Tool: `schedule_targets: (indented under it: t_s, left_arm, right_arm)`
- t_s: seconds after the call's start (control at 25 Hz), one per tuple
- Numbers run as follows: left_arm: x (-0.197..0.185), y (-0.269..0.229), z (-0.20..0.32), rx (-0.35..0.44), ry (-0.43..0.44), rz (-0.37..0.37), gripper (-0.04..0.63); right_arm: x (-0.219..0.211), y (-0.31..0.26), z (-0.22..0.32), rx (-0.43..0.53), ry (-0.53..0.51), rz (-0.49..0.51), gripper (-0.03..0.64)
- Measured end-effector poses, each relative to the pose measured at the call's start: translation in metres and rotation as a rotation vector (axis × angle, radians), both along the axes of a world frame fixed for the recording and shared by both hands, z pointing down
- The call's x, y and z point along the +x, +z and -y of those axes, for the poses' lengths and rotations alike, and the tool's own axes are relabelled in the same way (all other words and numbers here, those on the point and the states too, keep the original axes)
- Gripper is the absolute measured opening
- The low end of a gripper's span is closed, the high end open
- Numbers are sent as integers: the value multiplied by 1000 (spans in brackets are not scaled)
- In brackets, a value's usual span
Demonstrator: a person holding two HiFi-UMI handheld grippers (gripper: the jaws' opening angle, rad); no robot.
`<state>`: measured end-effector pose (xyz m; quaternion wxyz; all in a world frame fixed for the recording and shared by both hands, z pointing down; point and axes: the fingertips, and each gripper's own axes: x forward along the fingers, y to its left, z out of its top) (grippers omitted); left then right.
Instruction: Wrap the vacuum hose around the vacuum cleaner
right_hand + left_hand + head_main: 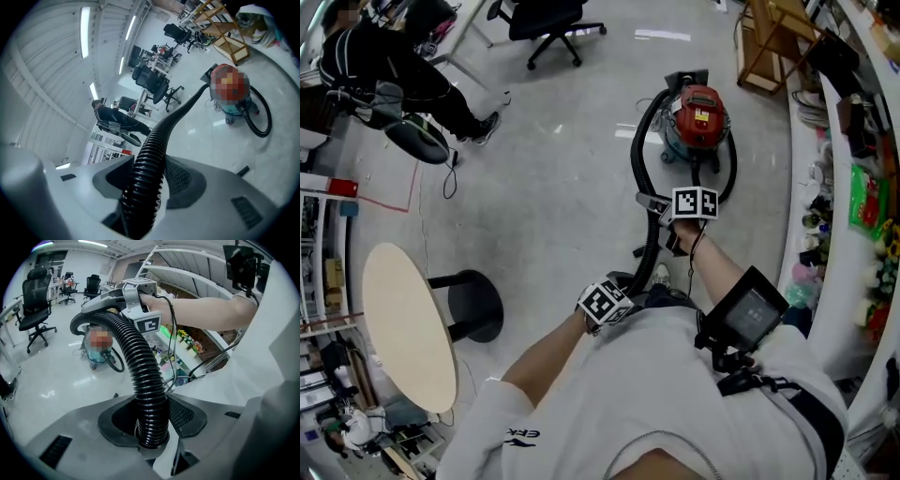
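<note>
Left gripper [623, 284] partly hides hose [649, 239].

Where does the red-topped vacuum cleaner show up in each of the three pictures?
Head view: the vacuum cleaner stands on the floor, upper middle.
Left gripper view: it sits left of centre, far off.
Right gripper view: it is at the upper right.
Shared landmark: the black ribbed hose, which runs towards it in every view.

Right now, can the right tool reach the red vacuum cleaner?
Probably not yet. The right tool is shut on the hose, and the vacuum cleaner stands well ahead of it. Nothing seems to block the way, so stepping closer should do.
</note>
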<state>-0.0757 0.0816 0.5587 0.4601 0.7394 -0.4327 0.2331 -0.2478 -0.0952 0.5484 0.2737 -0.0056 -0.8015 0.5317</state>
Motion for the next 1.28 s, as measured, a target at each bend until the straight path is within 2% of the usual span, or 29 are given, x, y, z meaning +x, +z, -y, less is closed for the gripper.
schedule_targets:
  t_s: [0.2,0.52,0.64,0.72,0.84,0.96,1.12,1.28]
  left_arm:
    - [20,3,-9,-8,57,-31,161]
    - [27,0,-17,-21,96,-75,161]
    - [27,-1,-17,-20,111,-84,161]
    - [22,-2,-14,-18,89,-102,163]
    - [4,-4,-5,-15,13,-145,163]
    - [-10,-7,2,-15,-5,-155,164]
    - [-12,-10,12,-6,5,-159,164]
    - [-13,-13,25,-1,-23,-182,164]
  right_arm:
    - [25,8,-1,5,63,-17,206]
    - [35,-4,-2,6,155,59,245]
    - [50,-9,6,1,225,99,261]
    - [68,-6,14,-6,295,104,273]
    - [113,17,22,-25,415,46,273]
    - [163,51,9,-68,495,-51,273]
    - [213,95,-35,-171,538,-164,273]
    - [239,129,-98,-295,561,-242,273]
